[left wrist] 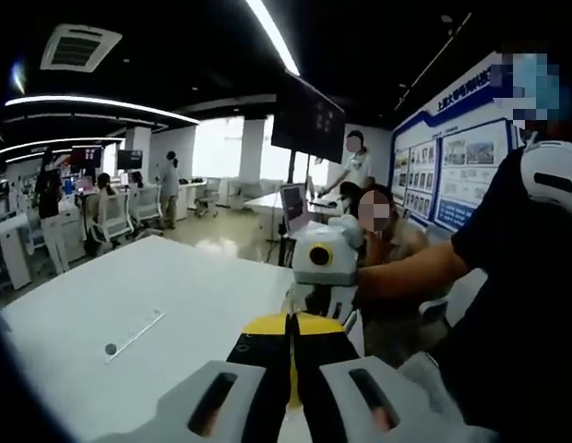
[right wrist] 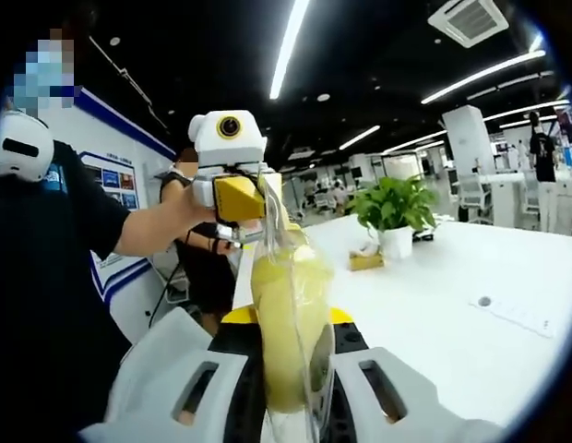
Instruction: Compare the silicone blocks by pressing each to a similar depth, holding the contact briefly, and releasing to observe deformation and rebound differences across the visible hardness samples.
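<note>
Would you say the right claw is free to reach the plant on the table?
Probably not yet: the right claw is shut on a yellow bag, whose top the left claw also pinches. Beyond that, the table toward the plant looks open.

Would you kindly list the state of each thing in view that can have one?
Right hand-held gripper: shut on yellow block in clear wrap.
Left hand-held gripper: shut, pinching the wrap's end.
Yellow block: wrapped, held off the table.
Clear wrap: stretched between both grippers.
Potted plant: upright on white table.
</note>
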`<state>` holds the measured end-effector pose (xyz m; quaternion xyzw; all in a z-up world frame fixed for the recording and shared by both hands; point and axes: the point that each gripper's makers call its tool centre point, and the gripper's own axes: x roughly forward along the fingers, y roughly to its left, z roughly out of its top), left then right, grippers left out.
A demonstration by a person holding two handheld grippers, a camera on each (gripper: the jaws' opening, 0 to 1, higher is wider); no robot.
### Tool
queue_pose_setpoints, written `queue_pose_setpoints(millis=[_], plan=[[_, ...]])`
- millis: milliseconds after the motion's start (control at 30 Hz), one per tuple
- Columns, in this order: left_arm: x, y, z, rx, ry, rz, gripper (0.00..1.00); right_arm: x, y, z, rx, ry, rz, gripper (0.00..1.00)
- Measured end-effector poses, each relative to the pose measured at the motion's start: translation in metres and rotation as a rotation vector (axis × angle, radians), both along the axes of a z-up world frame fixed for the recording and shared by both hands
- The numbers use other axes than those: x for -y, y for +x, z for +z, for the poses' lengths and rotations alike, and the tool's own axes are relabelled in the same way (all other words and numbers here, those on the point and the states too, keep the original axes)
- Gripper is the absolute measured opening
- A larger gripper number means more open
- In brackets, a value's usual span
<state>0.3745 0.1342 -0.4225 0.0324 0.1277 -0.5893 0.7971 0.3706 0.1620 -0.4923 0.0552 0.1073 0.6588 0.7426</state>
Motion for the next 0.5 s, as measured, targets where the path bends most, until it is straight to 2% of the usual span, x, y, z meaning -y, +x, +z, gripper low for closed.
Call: queue_pose_setpoints(millis=[133,400,467,500], plan=[[-0.0012,0.0019,-0.0003,0.020,0.006,0.007,0.00,-0.0011,-0.0003,0.0001,-0.007,0.002,0.001,0.07],[0.0004,0.0003,0.0019,0.013,0.001,0.013,0.00,0.0000,-0.0022,0.0021,-0.002,0.005,0.015,0.06],[0.0025,0.0009,0.0063,0.029,-0.016,0.023,0.00,0.0030,-0.0002,0.0061,-0.011,0.024,0.011,0.07],[0.0039,-0.0011,0.0087,0.011,-0.033,0.017,0.00,0.0041,0.0003,0.0074,-0.010,0.029,0.009,0.07]])
